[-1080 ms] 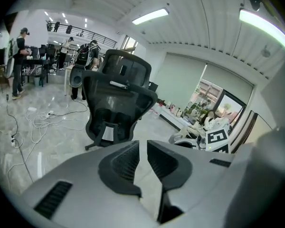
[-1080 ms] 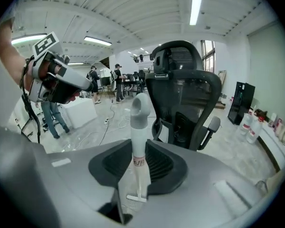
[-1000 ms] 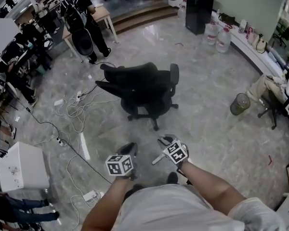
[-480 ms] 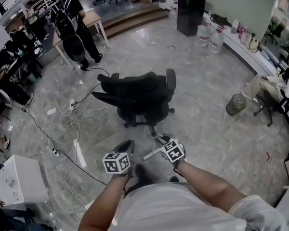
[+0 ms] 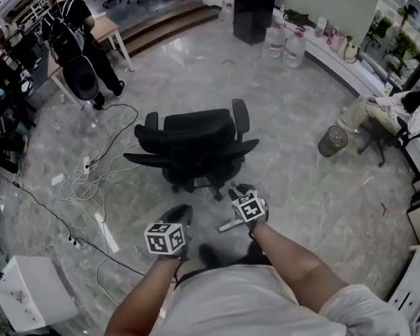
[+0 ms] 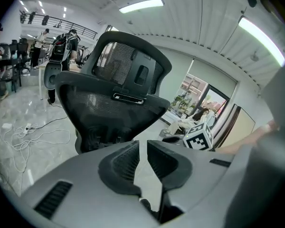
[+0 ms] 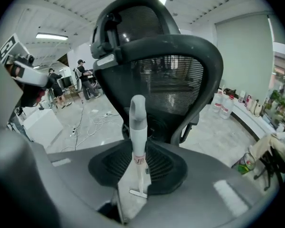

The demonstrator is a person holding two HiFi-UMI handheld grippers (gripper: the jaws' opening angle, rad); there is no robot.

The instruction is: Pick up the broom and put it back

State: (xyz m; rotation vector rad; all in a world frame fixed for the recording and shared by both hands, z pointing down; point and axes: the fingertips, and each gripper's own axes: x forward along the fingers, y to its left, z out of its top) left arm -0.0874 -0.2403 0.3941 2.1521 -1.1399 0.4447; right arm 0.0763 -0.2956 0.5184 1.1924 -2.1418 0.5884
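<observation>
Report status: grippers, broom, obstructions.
Left gripper empty, jaws slightly apart. Right gripper shut on pale grey broom handle. Black mesh office chair directly ahead.

The office chair (image 5: 196,145) is standing at twelve o'clock, just ahead of the left gripper (image 5: 180,214) and the right gripper (image 5: 239,193), which is holding the broom (image 7: 137,122). Cables (image 5: 91,165) are lying on the floor (image 5: 301,201) at ten o'clock, a box (image 5: 28,299) at eight. A bin (image 5: 332,141) is standing at two, water bottles (image 5: 285,44) at one.
</observation>
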